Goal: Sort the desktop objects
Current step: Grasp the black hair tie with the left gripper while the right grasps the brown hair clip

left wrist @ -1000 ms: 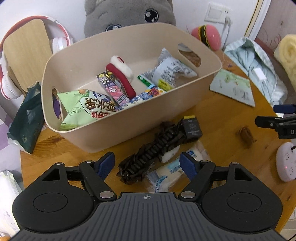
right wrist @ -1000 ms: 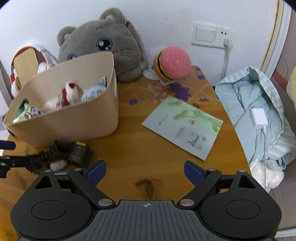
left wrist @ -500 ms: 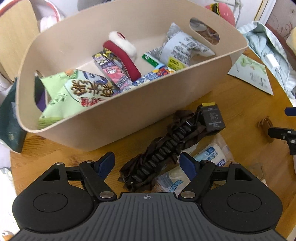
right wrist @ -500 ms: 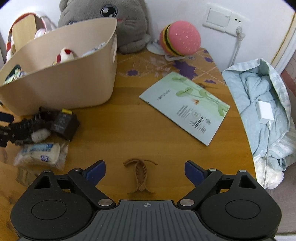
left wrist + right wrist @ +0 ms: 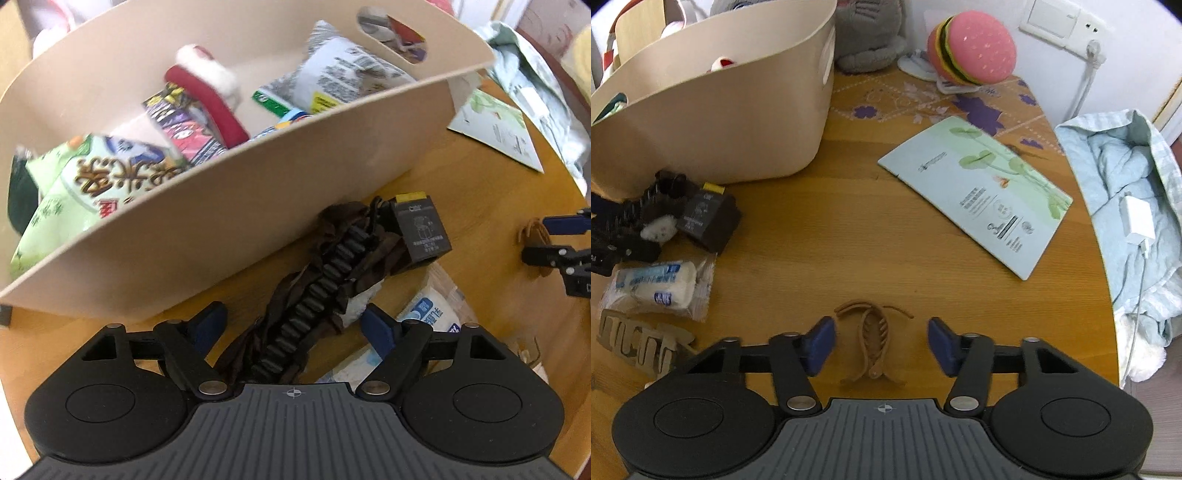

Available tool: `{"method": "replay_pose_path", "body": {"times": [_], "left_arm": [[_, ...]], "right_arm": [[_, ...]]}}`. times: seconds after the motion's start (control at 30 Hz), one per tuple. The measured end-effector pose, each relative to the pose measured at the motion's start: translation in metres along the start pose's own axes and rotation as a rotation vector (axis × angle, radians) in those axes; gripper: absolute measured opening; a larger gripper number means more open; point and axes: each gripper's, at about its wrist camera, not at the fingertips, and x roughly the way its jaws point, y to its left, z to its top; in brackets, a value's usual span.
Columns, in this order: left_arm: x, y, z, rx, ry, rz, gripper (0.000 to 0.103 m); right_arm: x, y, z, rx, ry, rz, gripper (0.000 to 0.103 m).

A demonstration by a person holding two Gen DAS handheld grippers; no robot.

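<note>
My left gripper (image 5: 291, 319) is open and points down at a long black toothed hair clip wrapped in dark brown fabric (image 5: 325, 273). The clip lies on the wooden table between the fingers, and neither pad touches it. My right gripper (image 5: 881, 341) straddles a small brown hair clip (image 5: 872, 339) that lies flat on the table. Its jaws are closing, with a gap still on both sides of the clip. The beige basket (image 5: 258, 206) with snack packs and a red and white plush piece stands just behind the dark clip. The right gripper (image 5: 543, 240) also shows at the right edge.
A small black box with a yellow tab (image 5: 707, 218) and a white wrapped packet (image 5: 653, 288) lie by the dark clip, with a tan claw clip (image 5: 635, 343) nearer. A green leaflet (image 5: 975, 192), a burger toy (image 5: 975, 51) and blue cloth (image 5: 1126, 206) lie to the right.
Both grippers have come down toward the table. The right jaws have narrowed around the brown hair clip. The dark clip now lies deeper between the left fingers.
</note>
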Motion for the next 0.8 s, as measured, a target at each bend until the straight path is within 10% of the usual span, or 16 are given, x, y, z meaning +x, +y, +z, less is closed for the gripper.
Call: {"method": "replay_pose_path", "body": {"times": [0.37,0.8], "left_arm": [[-0.007,-0.008,-0.002,0.049,-0.002,0.009,0.034],[-0.034,-0.007,-0.024,0.026,-0.016,0.018,0.032]], "right_arm": [[-0.002,-0.004,-0.008,0.026,-0.020,0.056,0.018],[-0.022,-0.003,-0.023,0.032,-0.043,0.046,0.018]]}}
